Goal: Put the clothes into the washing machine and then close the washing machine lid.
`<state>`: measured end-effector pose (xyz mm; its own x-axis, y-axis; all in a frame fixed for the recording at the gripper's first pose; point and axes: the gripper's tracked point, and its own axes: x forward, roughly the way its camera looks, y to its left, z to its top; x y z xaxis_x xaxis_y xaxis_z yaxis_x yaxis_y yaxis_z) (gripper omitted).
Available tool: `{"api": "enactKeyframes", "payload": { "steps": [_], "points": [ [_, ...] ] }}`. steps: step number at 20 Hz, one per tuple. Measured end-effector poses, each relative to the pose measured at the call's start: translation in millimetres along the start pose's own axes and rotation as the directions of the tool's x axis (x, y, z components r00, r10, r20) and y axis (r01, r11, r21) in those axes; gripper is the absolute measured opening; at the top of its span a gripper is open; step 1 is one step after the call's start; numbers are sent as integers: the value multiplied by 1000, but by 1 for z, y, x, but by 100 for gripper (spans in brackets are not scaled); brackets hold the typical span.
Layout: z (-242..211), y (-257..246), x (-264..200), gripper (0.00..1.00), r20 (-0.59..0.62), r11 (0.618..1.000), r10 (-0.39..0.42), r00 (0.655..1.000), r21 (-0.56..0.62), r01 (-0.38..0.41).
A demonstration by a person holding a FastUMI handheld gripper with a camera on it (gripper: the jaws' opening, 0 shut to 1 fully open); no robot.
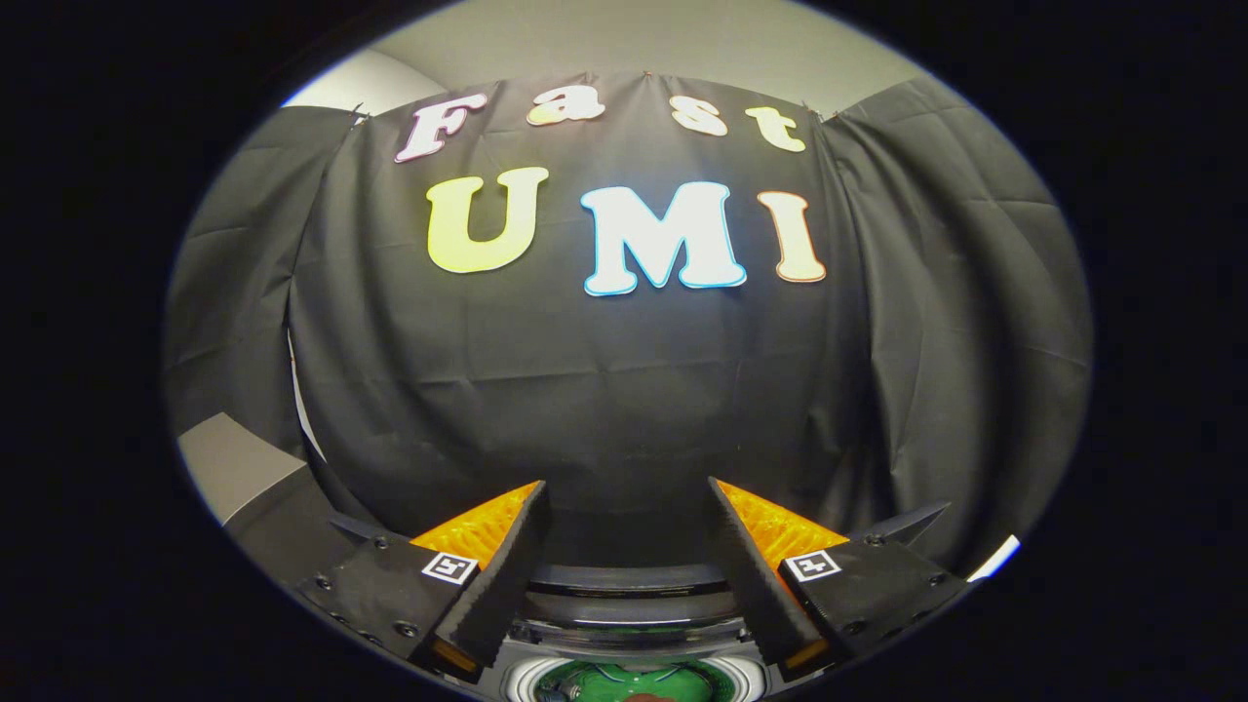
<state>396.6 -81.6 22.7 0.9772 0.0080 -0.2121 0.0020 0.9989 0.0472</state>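
We hold the gripper [626,487] wide open and empty above the round white-rimmed washing machine drum [624,673] (green clothes [595,682] inside); misjudging the raised dark lid [624,609] risks a missed close.

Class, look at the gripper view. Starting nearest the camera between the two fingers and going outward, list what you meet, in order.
Green clothing in the drum opening → dark raised washing machine lid just ahead, between the open, empty fingers of the gripper → black cloth wall → pale room wall above it.
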Motion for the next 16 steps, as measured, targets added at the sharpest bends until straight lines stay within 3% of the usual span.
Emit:
{"api": "enactKeyframes", "payload": {
  "steps": [12,16],
  "points": [
    [-17,2,-42,98,32,1000,0,999,-5,1],
    [-29,3,-58,98,-6,1000,-2,1000,-5,2]
  ]
}}
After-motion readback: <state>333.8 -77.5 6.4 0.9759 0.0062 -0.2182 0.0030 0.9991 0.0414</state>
